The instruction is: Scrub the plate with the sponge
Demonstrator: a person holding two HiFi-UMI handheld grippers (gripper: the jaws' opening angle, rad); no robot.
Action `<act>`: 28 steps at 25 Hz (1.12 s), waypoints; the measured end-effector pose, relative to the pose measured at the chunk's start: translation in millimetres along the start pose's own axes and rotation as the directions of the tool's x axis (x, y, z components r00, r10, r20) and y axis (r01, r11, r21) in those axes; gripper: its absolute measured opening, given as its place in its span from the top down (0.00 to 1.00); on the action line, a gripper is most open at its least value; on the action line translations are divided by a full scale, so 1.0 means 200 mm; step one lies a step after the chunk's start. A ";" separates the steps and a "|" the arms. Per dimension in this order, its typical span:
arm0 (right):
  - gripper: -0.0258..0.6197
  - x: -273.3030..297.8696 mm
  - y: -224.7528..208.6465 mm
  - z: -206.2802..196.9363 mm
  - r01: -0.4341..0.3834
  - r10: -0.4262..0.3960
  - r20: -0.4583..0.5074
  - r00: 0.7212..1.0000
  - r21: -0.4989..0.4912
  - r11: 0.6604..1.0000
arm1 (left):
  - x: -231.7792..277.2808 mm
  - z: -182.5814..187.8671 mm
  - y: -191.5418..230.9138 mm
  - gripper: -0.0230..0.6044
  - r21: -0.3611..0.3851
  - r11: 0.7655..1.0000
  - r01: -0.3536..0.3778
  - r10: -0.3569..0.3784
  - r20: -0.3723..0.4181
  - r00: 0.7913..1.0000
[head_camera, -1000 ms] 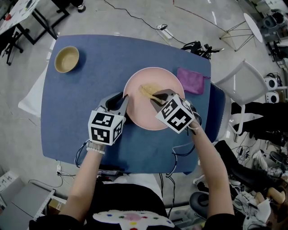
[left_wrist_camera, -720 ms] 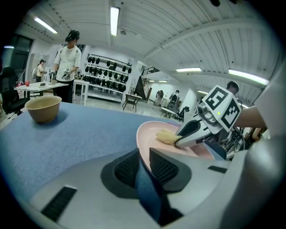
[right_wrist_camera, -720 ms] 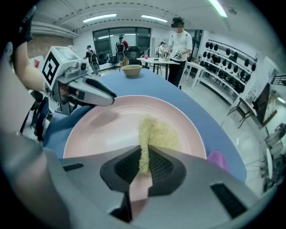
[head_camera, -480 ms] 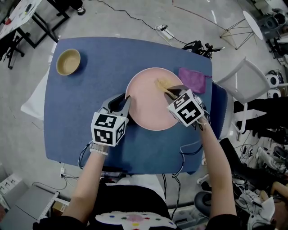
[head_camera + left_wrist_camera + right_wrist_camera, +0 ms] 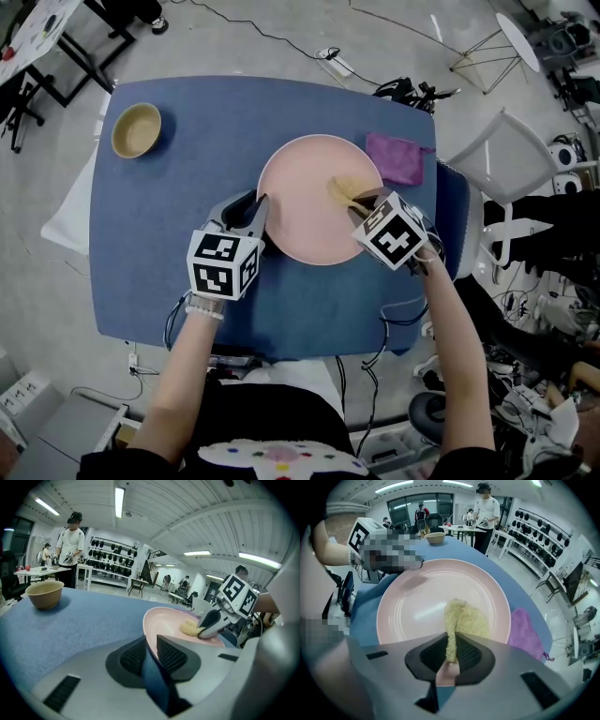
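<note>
Right gripper view: my right gripper pinches the sponge on the plate. My left gripper clamps the plate; I should press evenly.

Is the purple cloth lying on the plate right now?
No, the purple cloth lies on the blue tabletop beside the plate.

Centre of the surface: plate. Inside it toward 3 o'clock: sponge, between right gripper jaws. Astride the plate's 8 o'clock rim: left gripper. Far off at 10 o'clock: bowl. Just beside at 2 o'clock: cloth.
</note>
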State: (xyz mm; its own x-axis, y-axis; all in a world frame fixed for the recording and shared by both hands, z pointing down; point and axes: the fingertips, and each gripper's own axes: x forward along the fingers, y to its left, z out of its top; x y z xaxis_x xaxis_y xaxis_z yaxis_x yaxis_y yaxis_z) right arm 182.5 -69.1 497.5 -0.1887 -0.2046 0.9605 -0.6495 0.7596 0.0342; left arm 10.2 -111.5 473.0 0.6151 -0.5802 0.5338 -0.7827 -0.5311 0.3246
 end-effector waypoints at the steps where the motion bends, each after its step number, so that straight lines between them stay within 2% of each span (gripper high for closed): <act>1: 0.90 0.00 0.02 -0.01 -0.013 0.013 -0.006 1.000 -0.003 1.000 | 0.00 0.00 0.00 0.84 0.000 1.000 0.001 -0.001 0.000 1.000; 13: 0.90 -0.01 0.38 -0.01 -0.166 0.164 -0.038 0.986 -0.055 0.985 | 0.00 0.00 0.00 0.83 0.002 1.000 0.010 -0.010 -0.001 1.000; 21: 0.90 0.03 0.62 0.14 -0.278 0.281 0.019 0.960 -0.097 0.956 | 0.00 -0.01 0.00 0.83 0.006 1.000 0.015 -0.015 0.000 1.000; 28: 0.90 0.05 0.61 0.24 -0.263 0.266 0.094 0.959 -0.051 0.964 | 0.00 -0.01 0.00 0.83 0.007 1.000 0.017 -0.017 0.000 1.000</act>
State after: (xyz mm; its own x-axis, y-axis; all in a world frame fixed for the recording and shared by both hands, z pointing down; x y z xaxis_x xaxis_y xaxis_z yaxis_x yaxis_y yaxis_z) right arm 66.1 -8.7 498.5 -0.4237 -0.0523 0.9043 -0.5388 0.8170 -0.2052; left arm 10.2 -109.9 475.5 0.6282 -0.5712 0.5282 -0.7715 -0.5453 0.3278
